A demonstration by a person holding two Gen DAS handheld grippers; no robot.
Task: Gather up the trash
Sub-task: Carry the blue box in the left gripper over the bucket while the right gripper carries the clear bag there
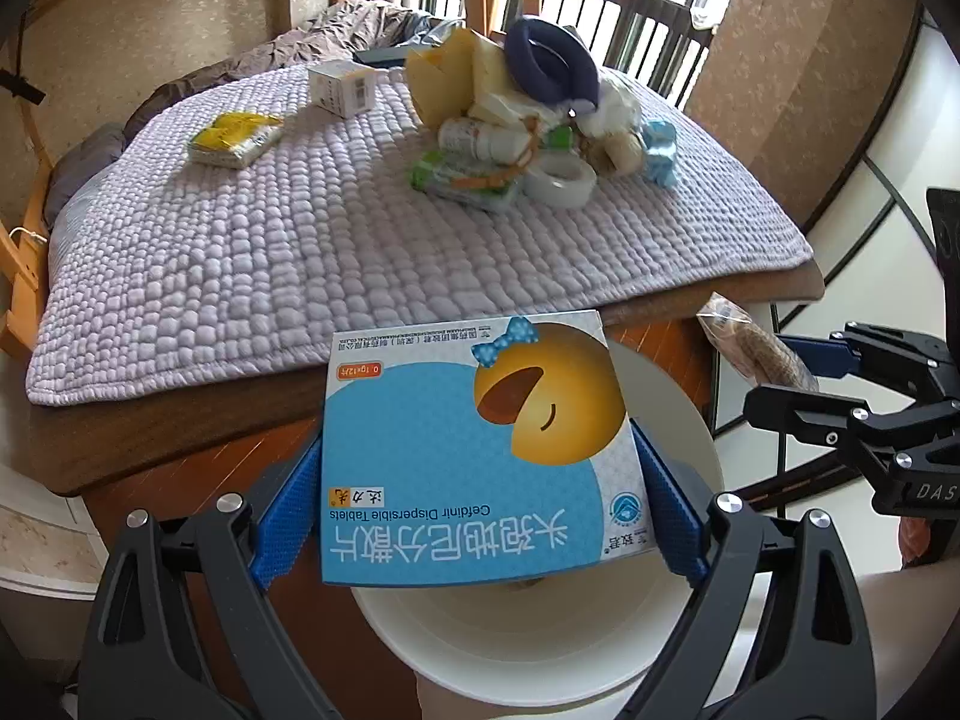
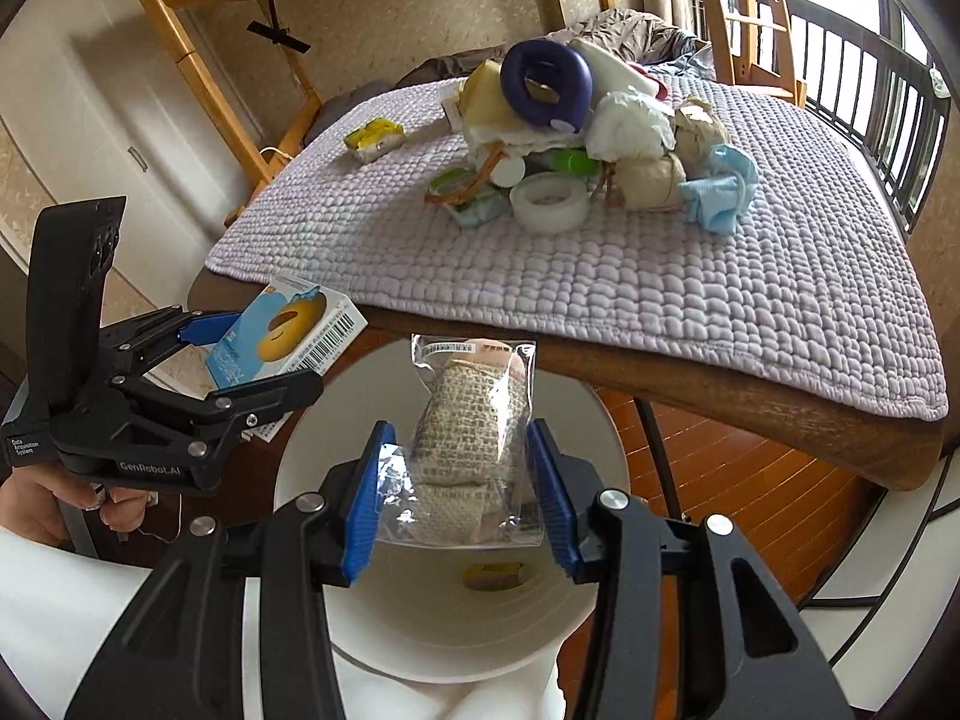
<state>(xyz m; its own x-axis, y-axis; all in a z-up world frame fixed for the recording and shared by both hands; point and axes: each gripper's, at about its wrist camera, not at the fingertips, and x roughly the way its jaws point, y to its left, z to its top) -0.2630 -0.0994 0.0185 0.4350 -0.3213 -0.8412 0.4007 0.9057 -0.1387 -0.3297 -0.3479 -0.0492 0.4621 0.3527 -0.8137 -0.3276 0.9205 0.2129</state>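
Note:
My left gripper (image 1: pixel 480 498) is shut on a blue medicine box (image 1: pixel 480 450) with a yellow smiling face, its blue pads pressing both long sides. The box hangs over a white bin (image 1: pixel 540 642) below the table's edge. My right gripper (image 2: pixel 459 498) is shut on a clear plastic bag holding a beige bandage roll (image 2: pixel 471 438), held above the same white bin (image 2: pixel 468 618). The right wrist view also shows the left gripper (image 2: pixel 264 354) with the box (image 2: pixel 288 336) at the left. A small yellow item (image 2: pixel 493 576) lies in the bin's bottom.
A table under a lilac quilted cloth (image 1: pixel 336 252) carries a heap of trash (image 1: pixel 516 120): a tape roll (image 2: pixel 549 201), purple ring (image 2: pixel 546 87), blue mask (image 2: pixel 723 192), crumpled paper. A yellow packet (image 1: pixel 234 138) and a small white box (image 1: pixel 342 87) lie apart. A hand (image 2: pixel 36 510) shows.

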